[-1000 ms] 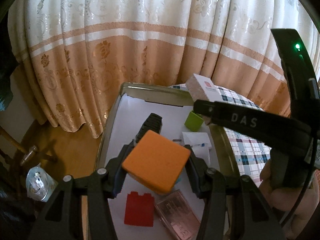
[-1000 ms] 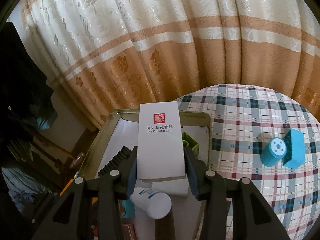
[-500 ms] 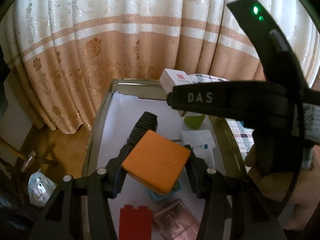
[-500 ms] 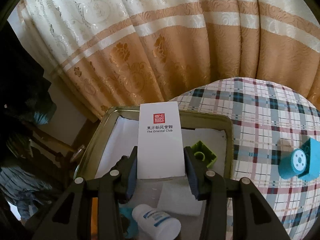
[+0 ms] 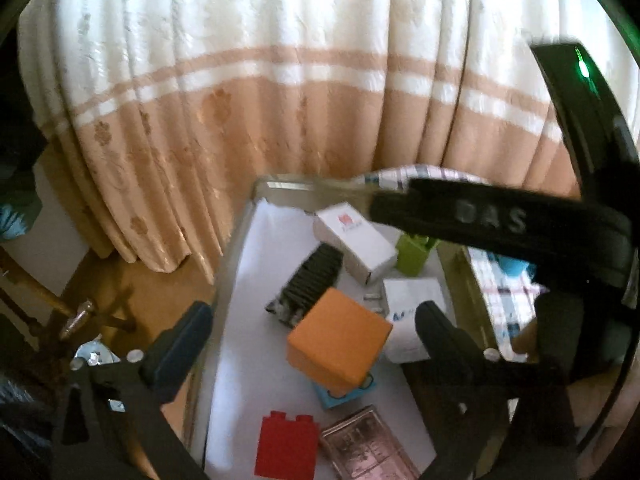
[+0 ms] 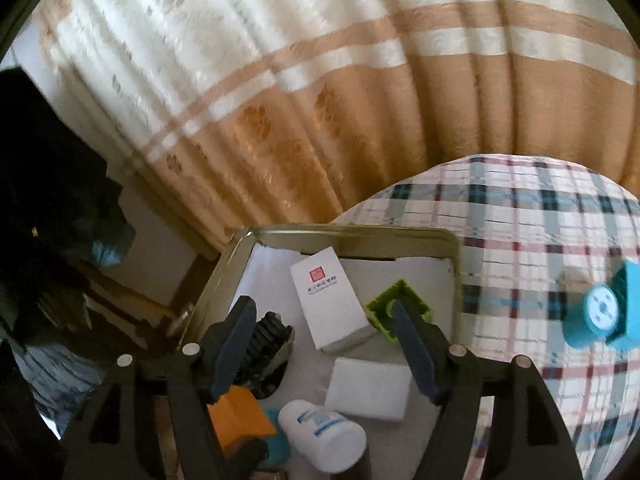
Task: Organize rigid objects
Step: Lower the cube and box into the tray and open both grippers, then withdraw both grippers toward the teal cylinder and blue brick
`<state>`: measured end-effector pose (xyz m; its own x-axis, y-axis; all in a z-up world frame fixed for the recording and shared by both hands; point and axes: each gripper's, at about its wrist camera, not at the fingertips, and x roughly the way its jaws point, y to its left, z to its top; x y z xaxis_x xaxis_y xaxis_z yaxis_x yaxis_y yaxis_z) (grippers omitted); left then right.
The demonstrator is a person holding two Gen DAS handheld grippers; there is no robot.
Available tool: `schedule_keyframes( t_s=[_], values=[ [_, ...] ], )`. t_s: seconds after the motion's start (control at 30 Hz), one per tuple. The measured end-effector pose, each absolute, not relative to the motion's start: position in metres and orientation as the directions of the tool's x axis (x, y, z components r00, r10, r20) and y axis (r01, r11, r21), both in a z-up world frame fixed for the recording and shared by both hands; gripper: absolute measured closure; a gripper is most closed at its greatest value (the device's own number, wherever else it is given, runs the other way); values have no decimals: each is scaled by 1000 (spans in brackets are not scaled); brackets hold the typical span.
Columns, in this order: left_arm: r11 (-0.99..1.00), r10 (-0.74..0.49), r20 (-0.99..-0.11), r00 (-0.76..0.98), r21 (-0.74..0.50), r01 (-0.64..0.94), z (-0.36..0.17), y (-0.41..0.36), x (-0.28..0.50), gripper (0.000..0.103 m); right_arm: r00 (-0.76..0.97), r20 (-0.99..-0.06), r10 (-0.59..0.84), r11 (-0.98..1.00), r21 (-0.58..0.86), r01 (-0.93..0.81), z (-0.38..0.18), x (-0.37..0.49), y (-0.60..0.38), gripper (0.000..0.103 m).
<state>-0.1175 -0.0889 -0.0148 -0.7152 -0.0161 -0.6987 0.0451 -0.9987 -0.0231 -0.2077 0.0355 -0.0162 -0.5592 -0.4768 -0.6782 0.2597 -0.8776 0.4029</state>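
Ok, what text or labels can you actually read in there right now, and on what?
"DAS": on the right tool's arm, blurred.
White carton: red square seal, with a line of print below it too blurred to read.
White bottle: blue label, unreadable.
Pink tin: embossed marks, unreadable.
White box: blue lettering, unreadable.

Tray (image 6: 440,236): sheet metal, brass-toned, glossy rim at frame centre; lined with smooth matt white paper (image 5: 256,280). Orange box (image 5: 340,338): matt card, smooth faces. White carton (image 6: 330,302): smooth card with red print. Red brick (image 5: 286,446) and green brick (image 6: 398,306): moulded plastic, slight sheen. White bottle (image 6: 322,438), lower centre: glossy plastic. Curtain (image 6: 320,100), upper frame: woven cloth with a satin floral sheen. Tablecloth (image 6: 540,220), right: matt checked cloth.
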Motion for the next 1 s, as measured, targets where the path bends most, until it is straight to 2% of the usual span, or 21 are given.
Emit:
schedule_keyframes(
  t_s=[0.2, 0.57, 0.77, 1.0],
  values=[
    [-993, -118, -672, -731, 87, 80, -13, -73, -104, 1, -600, -668, -439, -894, 394, 215, 0, -185, 58, 30],
    [-999, -34, -667, -744, 22, 26, -13, -38, -75, 1, -697, -677, -239, -963, 259, 78, 9, -142, 115, 30],
    [-998, -21, -666, -745, 56, -22, -17, -5, -64, 1, -691, -704, -164, -970, 241, -15, -6, -127, 152, 29],
    [-996, 91, -687, -721, -52, -76, -27, 25, -52, 1, -710, -700, -81, -973, 210, -96, -15, -114, 189, 29]
  ],
)
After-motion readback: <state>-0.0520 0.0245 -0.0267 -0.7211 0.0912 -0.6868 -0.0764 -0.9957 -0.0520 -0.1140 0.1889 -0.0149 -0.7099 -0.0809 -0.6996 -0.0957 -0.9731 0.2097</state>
